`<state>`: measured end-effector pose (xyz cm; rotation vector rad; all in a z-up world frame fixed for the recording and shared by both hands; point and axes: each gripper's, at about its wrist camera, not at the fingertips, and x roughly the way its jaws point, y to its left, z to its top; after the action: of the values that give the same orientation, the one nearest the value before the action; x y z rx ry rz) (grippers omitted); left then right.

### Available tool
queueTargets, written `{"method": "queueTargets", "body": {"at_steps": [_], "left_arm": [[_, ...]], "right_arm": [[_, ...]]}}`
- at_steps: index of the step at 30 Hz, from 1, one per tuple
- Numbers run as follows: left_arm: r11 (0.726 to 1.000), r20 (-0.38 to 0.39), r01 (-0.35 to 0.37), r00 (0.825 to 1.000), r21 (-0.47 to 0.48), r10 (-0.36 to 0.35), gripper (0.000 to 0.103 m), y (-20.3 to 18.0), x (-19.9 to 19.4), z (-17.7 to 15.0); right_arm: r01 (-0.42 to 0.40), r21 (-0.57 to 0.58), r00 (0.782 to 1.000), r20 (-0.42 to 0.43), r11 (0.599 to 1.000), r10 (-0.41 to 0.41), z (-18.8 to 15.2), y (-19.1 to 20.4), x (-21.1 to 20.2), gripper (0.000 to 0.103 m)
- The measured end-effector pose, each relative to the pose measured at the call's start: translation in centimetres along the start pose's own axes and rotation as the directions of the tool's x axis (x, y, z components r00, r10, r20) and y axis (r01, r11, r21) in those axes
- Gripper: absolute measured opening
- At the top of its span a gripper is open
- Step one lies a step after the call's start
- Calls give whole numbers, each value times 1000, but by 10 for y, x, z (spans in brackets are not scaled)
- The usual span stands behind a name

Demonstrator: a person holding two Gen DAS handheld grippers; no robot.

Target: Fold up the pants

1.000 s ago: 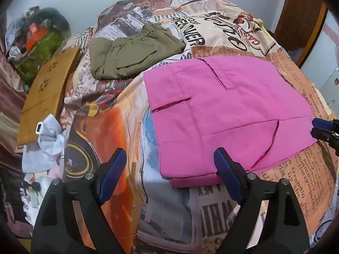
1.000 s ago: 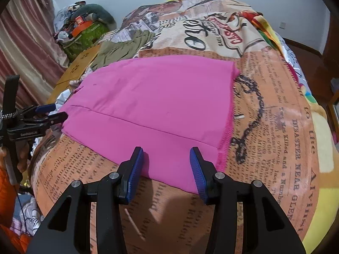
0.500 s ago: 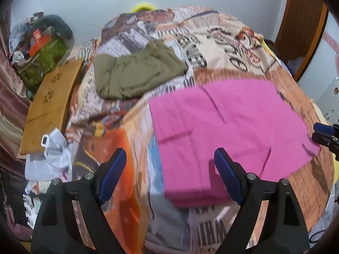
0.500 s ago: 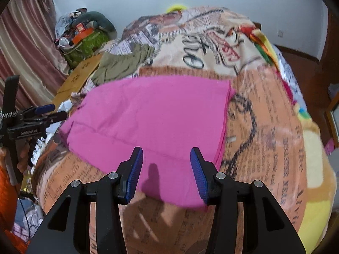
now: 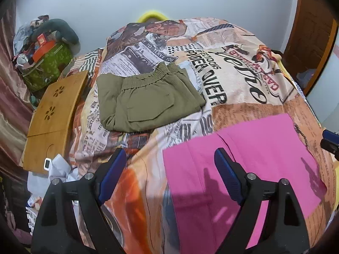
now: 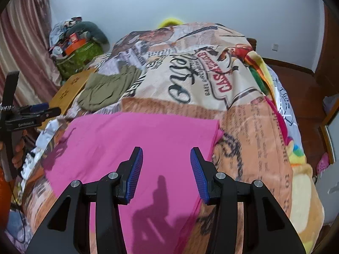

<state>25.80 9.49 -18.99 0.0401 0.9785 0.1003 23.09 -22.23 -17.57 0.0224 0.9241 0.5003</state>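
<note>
Folded pink pants [image 5: 254, 148] lie flat on the printed bedspread [image 5: 243, 74]; they also show in the right wrist view [image 6: 137, 139]. My left gripper [image 5: 169, 173] is open and empty, raised above the pants' left edge. My right gripper [image 6: 166, 169] is open and empty, raised above the pants' near right part. Folded olive pants [image 5: 148, 101] lie further back on the bed; they also show in the right wrist view [image 6: 108, 86].
A wooden lap tray [image 5: 53, 114] lies at the bed's left edge, with crumpled white cloth [image 5: 57, 169] below it. A green bag with clutter [image 5: 46, 63] stands by the wall. A wooden door [image 5: 311, 31] is at the right. The left gripper shows in the right wrist view [image 6: 31, 114].
Both grippers have risen and pulled back from the pink pants, so the view now takes in more of the bed and wall. The pants stay flat.
</note>
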Motion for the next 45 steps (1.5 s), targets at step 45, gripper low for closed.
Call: {"method": "queueTargets", "body": {"at_steps": [45], "left_arm": [[989, -208, -75, 977, -124, 48, 74, 39, 110, -22]], "right_arm": [[59, 31, 982, -182, 998, -52, 20, -58, 129, 23]]}}
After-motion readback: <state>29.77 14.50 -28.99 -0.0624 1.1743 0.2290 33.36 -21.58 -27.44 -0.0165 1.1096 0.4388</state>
